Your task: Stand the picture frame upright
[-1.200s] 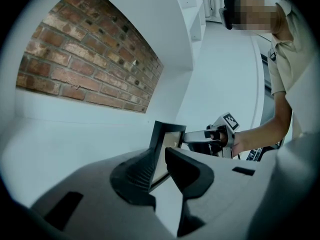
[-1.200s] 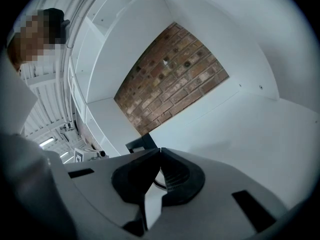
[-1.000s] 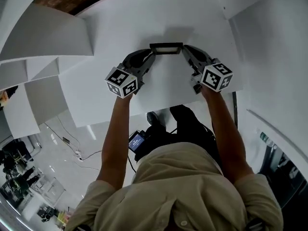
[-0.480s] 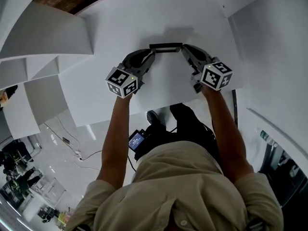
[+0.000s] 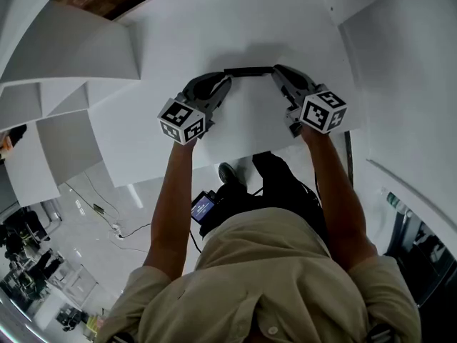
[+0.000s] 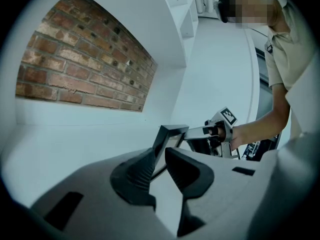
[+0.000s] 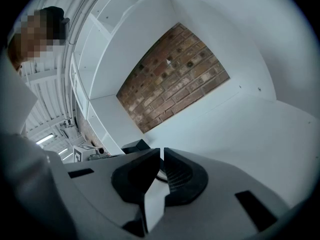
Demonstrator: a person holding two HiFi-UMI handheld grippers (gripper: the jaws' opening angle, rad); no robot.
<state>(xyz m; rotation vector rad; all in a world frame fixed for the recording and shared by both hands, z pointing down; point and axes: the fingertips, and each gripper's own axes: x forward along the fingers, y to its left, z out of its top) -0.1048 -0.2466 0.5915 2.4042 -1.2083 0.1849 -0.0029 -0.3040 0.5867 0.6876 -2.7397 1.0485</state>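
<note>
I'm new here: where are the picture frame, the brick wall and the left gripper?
picture frame (image 6: 171,130), left gripper view, dark top corner.
brick wall (image 7: 175,74), right gripper view, middle of the bricks.
left gripper (image 5: 227,78), head view, between its fingertips.

Picture frame (image 5: 248,70) shows edge-on as a thin dark bar over white tabletop (image 5: 243,27), left gripper (image 5: 227,78) at its left end, right gripper (image 5: 274,71) at its right end, bare forearms (image 5: 173,199) reaching from tan shirt (image 5: 285,284).
</note>
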